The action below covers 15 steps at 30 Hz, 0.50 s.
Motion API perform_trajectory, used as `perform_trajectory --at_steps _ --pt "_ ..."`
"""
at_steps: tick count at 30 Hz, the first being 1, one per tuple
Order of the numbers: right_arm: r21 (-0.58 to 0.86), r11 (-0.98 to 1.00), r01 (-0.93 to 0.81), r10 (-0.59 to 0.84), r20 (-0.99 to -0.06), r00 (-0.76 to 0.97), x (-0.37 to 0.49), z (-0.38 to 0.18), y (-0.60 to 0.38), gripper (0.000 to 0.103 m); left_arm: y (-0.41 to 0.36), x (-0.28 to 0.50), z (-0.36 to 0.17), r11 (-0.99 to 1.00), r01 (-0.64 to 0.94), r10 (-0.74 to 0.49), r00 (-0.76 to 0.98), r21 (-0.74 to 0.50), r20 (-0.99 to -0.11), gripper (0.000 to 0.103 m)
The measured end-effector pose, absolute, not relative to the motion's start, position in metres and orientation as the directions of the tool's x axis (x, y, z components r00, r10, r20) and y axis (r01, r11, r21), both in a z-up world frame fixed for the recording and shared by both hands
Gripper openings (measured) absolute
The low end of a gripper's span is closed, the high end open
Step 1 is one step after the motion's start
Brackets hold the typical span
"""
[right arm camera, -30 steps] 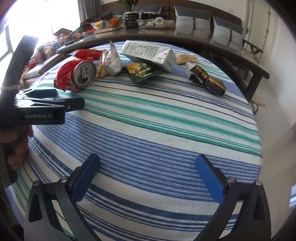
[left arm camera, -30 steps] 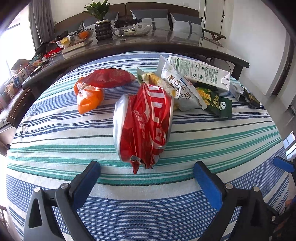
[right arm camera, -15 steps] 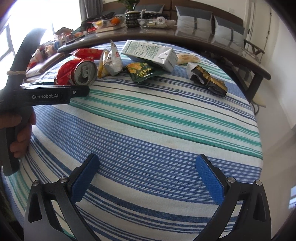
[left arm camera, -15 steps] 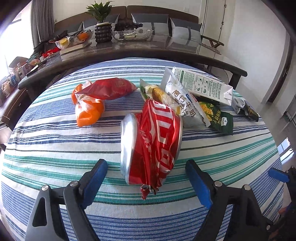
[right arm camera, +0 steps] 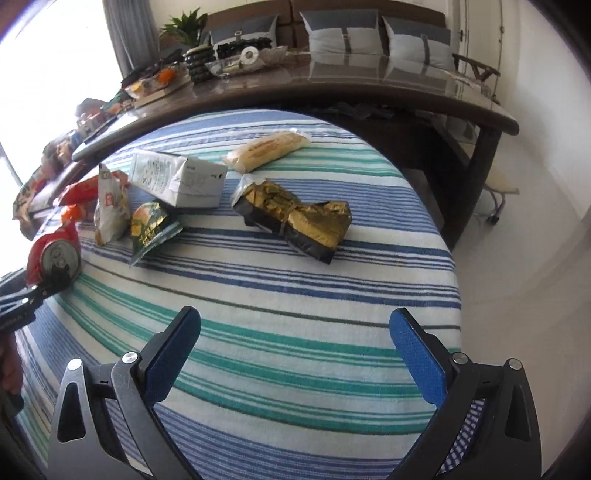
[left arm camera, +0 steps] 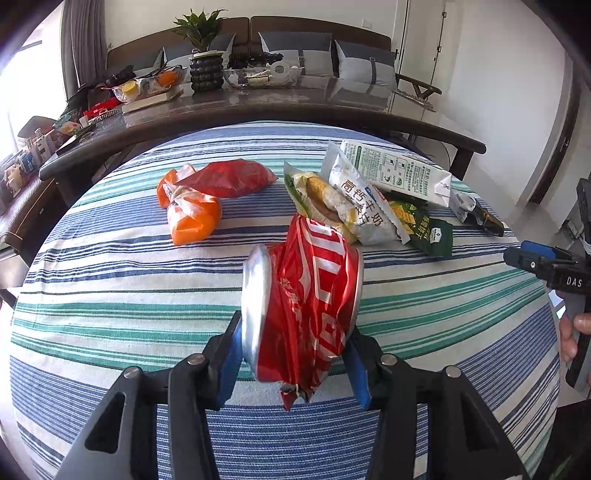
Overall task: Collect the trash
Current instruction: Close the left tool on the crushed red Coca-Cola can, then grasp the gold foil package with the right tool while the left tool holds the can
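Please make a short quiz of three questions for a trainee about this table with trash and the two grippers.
1. True or false: the crushed red aluminium can lies between the fingers of the left gripper.
2. Which item is nearest ahead of the right gripper? A) gold and black crumpled foil bag B) white milk carton C) orange plastic bag
3. Fill in: the striped tablecloth between the right gripper's fingers holds ____.

Key: 1 true; 2 A; 3 nothing.

We note striped tablecloth (left arm camera: 110, 280) underfoot; dark long table (left arm camera: 280, 107) at far side. On it: potted plant (left arm camera: 205, 55) centre-left, glass bowl (left arm camera: 147, 86) left. Grey cushions (right arm camera: 340, 31) on sofa behind.
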State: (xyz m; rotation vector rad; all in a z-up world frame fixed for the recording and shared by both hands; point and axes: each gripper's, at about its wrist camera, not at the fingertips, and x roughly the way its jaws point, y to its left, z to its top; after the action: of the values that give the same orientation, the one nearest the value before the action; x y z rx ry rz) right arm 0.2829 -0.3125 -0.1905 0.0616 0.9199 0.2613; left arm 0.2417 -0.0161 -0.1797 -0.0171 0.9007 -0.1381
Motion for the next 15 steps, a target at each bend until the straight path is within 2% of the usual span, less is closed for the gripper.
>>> perform_trajectory --at_steps 4,8,9,12,15 --pt "0.234 0.954 -0.187 0.3 -0.737 0.605 0.312 -0.18 -0.322 0.1 -0.02 0.233 -0.177 0.991 0.121 -0.116 0.618 -0.052 -0.777 0.05" --pt "0.268 0.937 -0.224 0.349 -0.741 0.574 0.329 -0.189 -0.317 0.081 -0.026 0.233 -0.18 0.99 0.132 -0.117 0.612 -0.044 -0.782 0.05" --pt "0.28 0.928 -0.248 0.373 -0.741 0.558 0.328 -0.191 -0.313 0.079 -0.027 0.234 -0.181 0.99 0.134 -0.119 0.609 -0.046 -0.785 0.05" --pt "0.371 0.857 -0.357 0.509 -0.716 0.478 0.318 -0.191 -0.302 0.066 -0.03 0.235 -0.182 0.989 0.142 -0.123 0.602 -0.046 -0.789 0.05" --pt "0.497 0.72 -0.483 0.675 -0.662 0.325 0.297 -0.183 -0.287 0.065 -0.03 0.235 -0.181 0.988 0.145 -0.125 0.601 -0.046 -0.789 0.05"
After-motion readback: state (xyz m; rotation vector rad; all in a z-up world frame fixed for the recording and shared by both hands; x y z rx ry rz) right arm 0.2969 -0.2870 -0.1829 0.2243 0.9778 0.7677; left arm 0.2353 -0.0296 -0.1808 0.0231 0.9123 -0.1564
